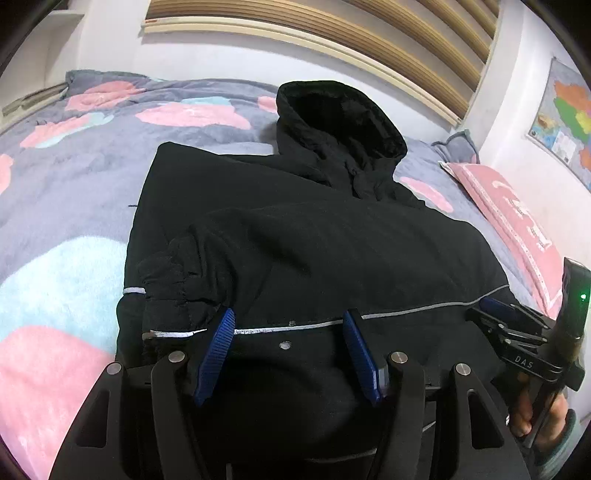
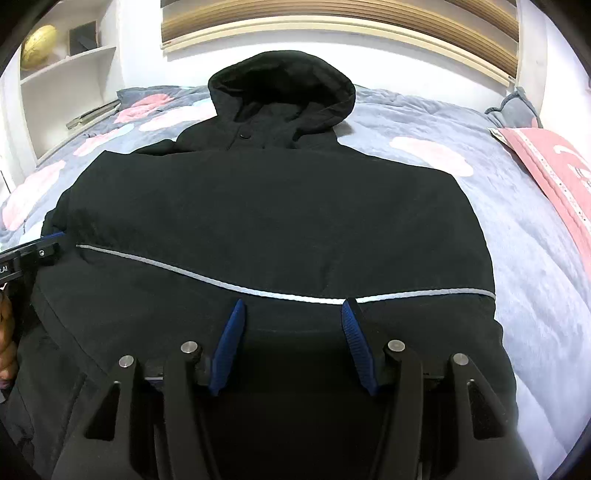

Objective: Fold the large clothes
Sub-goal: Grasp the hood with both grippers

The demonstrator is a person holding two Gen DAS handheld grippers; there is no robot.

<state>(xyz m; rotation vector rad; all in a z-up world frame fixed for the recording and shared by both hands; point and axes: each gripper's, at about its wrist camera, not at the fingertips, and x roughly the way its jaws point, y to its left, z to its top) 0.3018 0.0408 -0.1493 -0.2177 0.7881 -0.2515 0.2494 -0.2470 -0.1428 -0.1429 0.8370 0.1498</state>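
Note:
A black hooded jacket [image 1: 314,236] lies flat on the bed, hood [image 1: 340,118] at the far end, both sleeves folded across the body, a thin reflective stripe [image 1: 424,308] running across it. My left gripper [image 1: 290,319] is open and empty, hovering just above the jacket near a sleeve cuff [image 1: 166,280]. The jacket fills the right wrist view [image 2: 266,221], hood [image 2: 280,88] at the top. My right gripper [image 2: 293,308] is open and empty over the stripe [image 2: 184,267]. The right gripper also shows at the left wrist view's right edge [image 1: 517,332].
A grey bedspread [image 1: 66,192] with pink and blue patches covers the bed. A pink pillow [image 1: 517,221] lies at the right. White shelves [image 2: 62,74] stand at the far left. A wall with a slatted headboard [image 2: 332,14] is behind. A map [image 1: 565,122] hangs at right.

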